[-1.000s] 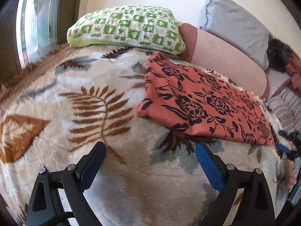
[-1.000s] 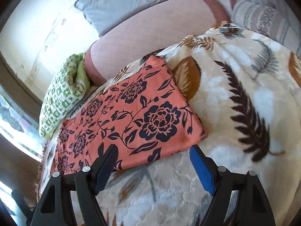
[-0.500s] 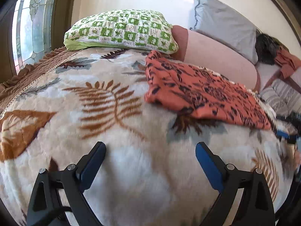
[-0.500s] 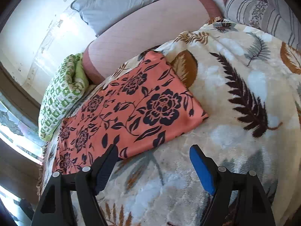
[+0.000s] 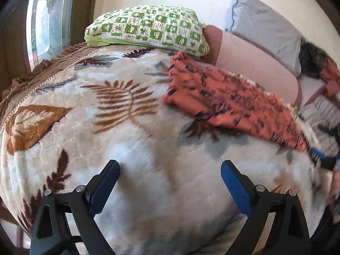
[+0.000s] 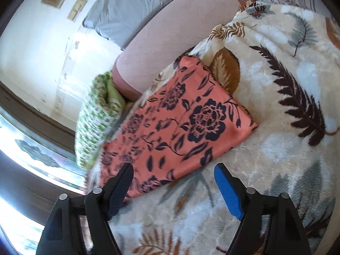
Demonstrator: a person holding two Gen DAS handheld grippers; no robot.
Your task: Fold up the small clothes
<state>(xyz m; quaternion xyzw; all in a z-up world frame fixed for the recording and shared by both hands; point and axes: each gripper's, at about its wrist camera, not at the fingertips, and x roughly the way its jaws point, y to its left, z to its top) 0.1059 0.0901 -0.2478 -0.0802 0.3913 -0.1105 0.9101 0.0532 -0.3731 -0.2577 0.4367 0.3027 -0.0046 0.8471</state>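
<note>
Blanket [image 5: 70,140] with leaf print covers the bed, and the left gripper [image 5: 170,176] hangs over bare fleece, jaws apart and empty, well short of the orange floral cloth [image 5: 225,99] lying flat ahead to its right. Farther right, the right gripper [image 6: 174,176] hovers at the cloth's near edge, jaws apart, gripping nothing. To fold well, I judge each tool should pinch one near corner and carry both across evenly

1. Orange-red cloth with dark navy floral print [image 6: 180,125]: folded into a flat rectangle.
2. Position: lies on the leaf-patterned fleece blanket [image 6: 286,148], far corner near the pink bolster [image 6: 170,34].
</note>
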